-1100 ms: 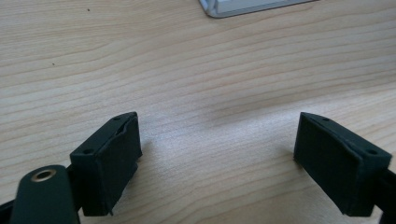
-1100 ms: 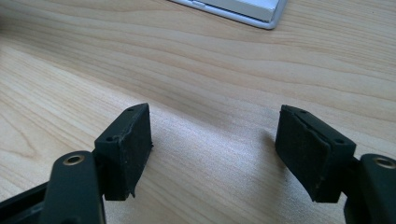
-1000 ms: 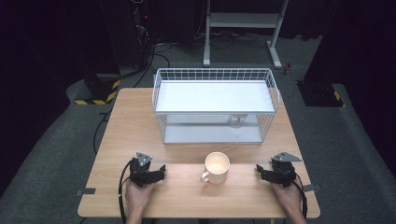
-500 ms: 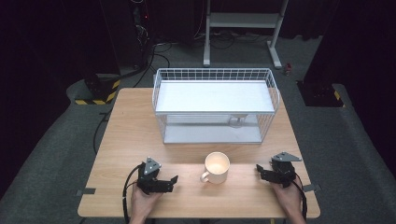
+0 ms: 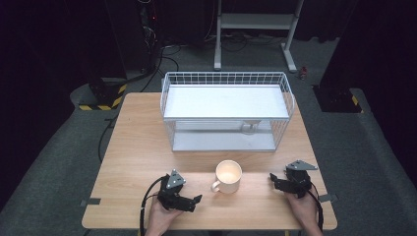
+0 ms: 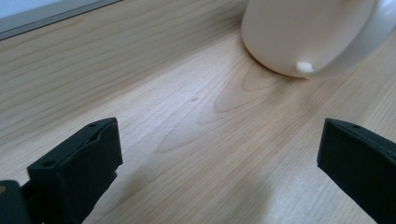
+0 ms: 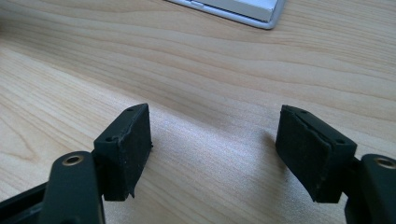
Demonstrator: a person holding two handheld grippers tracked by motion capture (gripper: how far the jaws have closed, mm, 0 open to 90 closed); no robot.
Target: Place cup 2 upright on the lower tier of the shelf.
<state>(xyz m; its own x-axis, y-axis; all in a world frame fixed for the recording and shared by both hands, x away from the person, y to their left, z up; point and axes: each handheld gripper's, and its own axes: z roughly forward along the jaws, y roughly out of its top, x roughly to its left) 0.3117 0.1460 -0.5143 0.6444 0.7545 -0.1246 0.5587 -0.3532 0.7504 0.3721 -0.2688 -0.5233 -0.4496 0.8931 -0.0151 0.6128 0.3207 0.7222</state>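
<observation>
Two grippers are held low over a wooden table (image 5: 137,147), on whose far half a white wire basket (image 5: 226,78) is set, with a white shelf panel fitted across it. Between basket and near edge, a cream mug (image 5: 228,176) is stood upright about midway along the table, its handle turned toward the near left. The left gripper (image 5: 193,202) is held in a hand at the near left, pointed toward the mug and near its handle but apart from it; its jaws have just been opening and are spread wide, with nothing gripped. In the left gripper view the mug (image 6: 308,35) is seen beyond the fingers (image 6: 77,163), clear of both pads, with bare wood between them. The right gripper (image 5: 272,181) is kept at the near right, aimed leftward at the mug and set apart from it. Its fingers (image 7: 128,147) are parted about halfway, and nothing is held between them
</observation>
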